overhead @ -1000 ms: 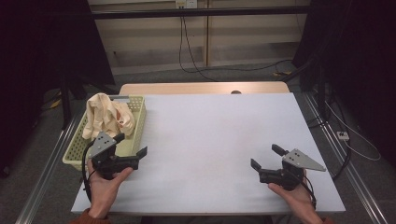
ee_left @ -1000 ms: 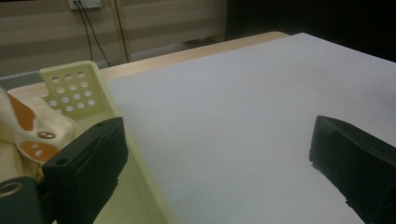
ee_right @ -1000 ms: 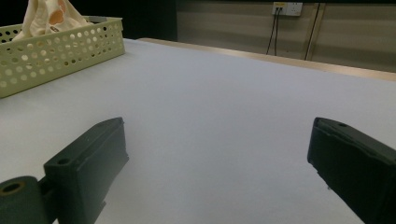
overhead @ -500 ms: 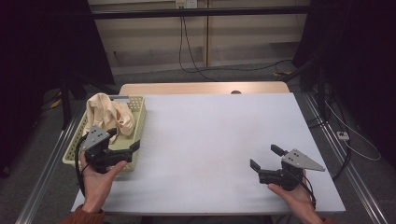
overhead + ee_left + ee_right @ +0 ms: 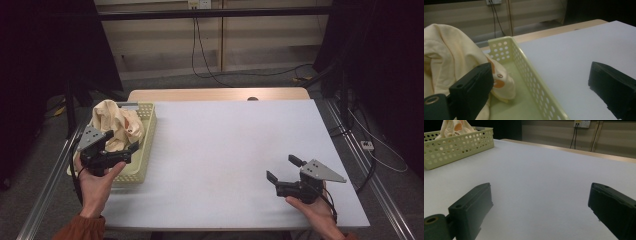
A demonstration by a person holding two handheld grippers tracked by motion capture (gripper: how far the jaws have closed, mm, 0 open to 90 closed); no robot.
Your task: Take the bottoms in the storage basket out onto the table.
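Observation:
A cream cloth [image 5: 116, 126] with orange marks is heaped in a pale green perforated basket [image 5: 146, 150] at the table's left edge. My left gripper [image 5: 123, 143] hovers open over the basket's near half. In the left gripper view, the left gripper [image 5: 541, 85] straddles the basket's right wall [image 5: 534, 77]: one jaw is beside the cloth [image 5: 446, 57], the other over the white table. My right gripper [image 5: 282, 168] rests low near the front right, open, with nothing between its jaws. From the right gripper [image 5: 541, 205], the basket [image 5: 454, 146] and cloth [image 5: 452, 127] lie far off.
The white tabletop [image 5: 230, 140] spreads wide between the two grippers. A wooden strip [image 5: 215, 94] runs along its far edge. Metal rails flank the table, and cables [image 5: 360, 125] lie on the floor at the right.
My left gripper has moved left and away from the person, from the table beside the basket to over the basket near the cloth. The right gripper has stayed put.

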